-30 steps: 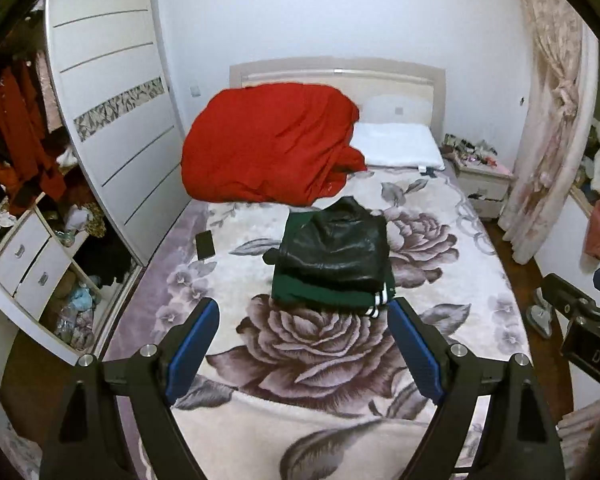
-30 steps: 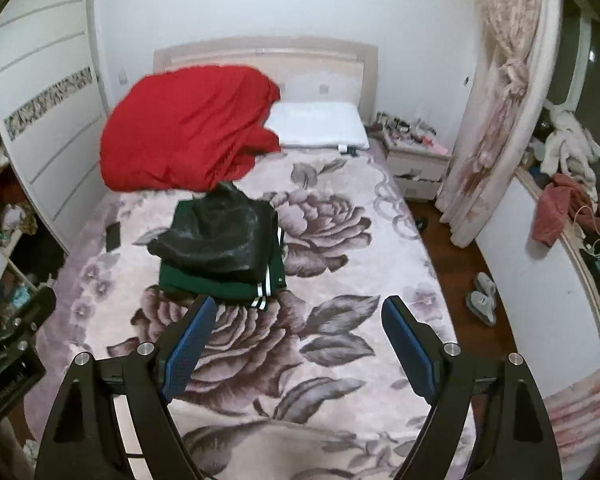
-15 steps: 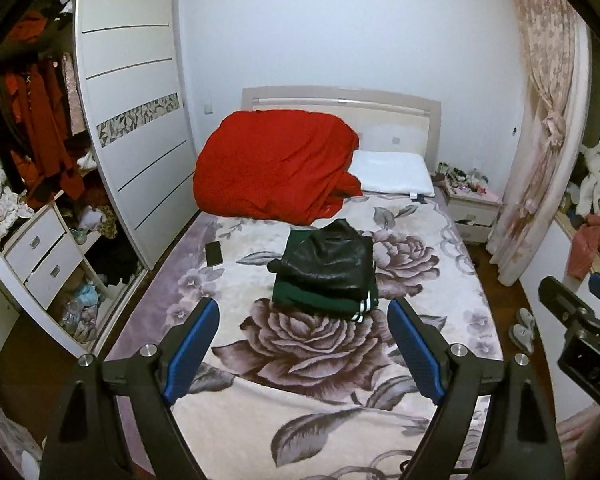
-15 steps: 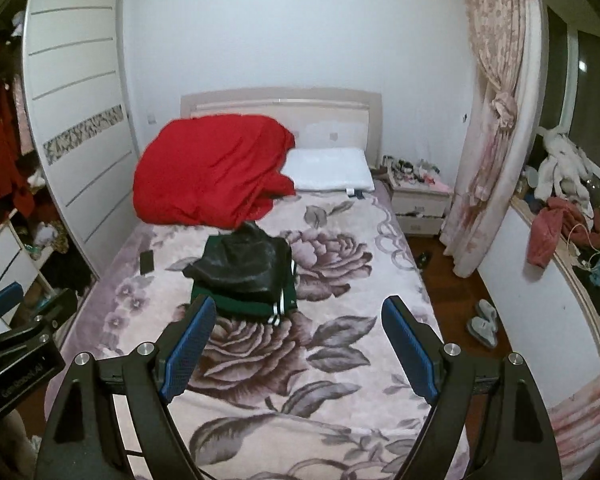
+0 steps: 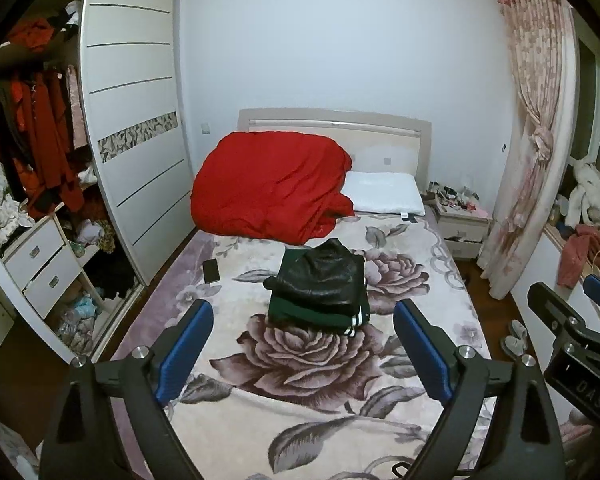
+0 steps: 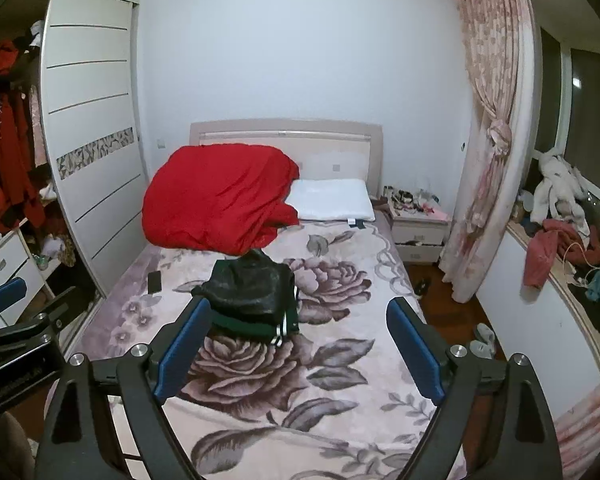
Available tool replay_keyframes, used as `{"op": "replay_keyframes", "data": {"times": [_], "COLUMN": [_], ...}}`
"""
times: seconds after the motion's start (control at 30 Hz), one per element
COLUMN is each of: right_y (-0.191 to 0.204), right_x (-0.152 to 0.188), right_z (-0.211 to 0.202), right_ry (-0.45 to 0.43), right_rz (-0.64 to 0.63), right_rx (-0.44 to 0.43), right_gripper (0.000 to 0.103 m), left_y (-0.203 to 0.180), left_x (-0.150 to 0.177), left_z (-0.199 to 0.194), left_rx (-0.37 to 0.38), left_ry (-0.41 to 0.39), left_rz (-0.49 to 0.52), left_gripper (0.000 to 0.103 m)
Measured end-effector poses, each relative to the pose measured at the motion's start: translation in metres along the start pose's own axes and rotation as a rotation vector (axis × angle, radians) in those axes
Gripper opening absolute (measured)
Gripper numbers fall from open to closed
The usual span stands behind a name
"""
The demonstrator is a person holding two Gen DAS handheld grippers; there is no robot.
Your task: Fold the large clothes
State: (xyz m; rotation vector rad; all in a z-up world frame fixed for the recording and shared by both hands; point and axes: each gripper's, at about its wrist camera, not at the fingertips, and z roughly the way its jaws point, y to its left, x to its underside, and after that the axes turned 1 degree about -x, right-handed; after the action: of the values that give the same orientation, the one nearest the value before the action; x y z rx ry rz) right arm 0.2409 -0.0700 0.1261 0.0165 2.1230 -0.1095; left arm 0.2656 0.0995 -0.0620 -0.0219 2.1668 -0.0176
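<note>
A folded black leather jacket lies on top of a folded dark green garment with white stripes in the middle of the bed. The stack also shows in the right wrist view. My left gripper is open and empty, held well back from the stack above the foot of the bed. My right gripper is open and empty too, beside the left one. A red quilt is heaped at the head of the bed.
A white pillow lies by the headboard. A black phone lies on the bed's left edge. An open wardrobe with clothes stands left. A nightstand, pink curtain and cluttered sill are right.
Both grippers have pulled back and up from the bed, so the folded stack looks smaller and farther. Both stayed open and empty.
</note>
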Motion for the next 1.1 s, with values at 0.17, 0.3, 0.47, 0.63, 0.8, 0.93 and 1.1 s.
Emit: {"op": "replay_keyframes", "data": {"times": [0.17,0.3,0.47,0.63,0.8,0.93,1.1], "right_y": [0.001,-0.001,0.001,0.003,0.003,0.003,0.004], "right_x": [-0.002,-0.004,-0.007,-0.007,-0.007,-0.006,0.001], "right_z": [-0.002,-0.004,-0.01,-0.009,-0.008,-0.007,-0.01], "right_ry": [-0.003,-0.006,-0.005,0.004,0.007,0.013,0.027], "right_rz": [-0.004,0.0,-0.003,-0.003,0.001,0.0,-0.001], "right_rx": [-0.006,-0.01,-0.02,-0.028,-0.034,-0.034,-0.039], "right_gripper": [0.093,0.093,0.093,0.094,0.094,0.094,0.094], "left_y": [0.0,-0.001,-0.003,-0.003,-0.004,-0.005,-0.005], "left_x": [0.001,0.001,0.001,0.0,0.0,0.002,0.004], "left_z": [-0.006,-0.007,-0.007,-0.008,-0.012,-0.013,-0.016], "left_rx": [-0.007,-0.009,-0.013,-0.014,-0.019,-0.016,-0.019], "left_ry": [-0.017,-0.022,-0.022,-0.021,-0.021,-0.008,-0.004], "left_rz": [0.004,0.006,0.008,0.01,0.009,0.004,0.001], "left_gripper": [0.093,0.094,0.094,0.094,0.094,0.094,0.094]}}
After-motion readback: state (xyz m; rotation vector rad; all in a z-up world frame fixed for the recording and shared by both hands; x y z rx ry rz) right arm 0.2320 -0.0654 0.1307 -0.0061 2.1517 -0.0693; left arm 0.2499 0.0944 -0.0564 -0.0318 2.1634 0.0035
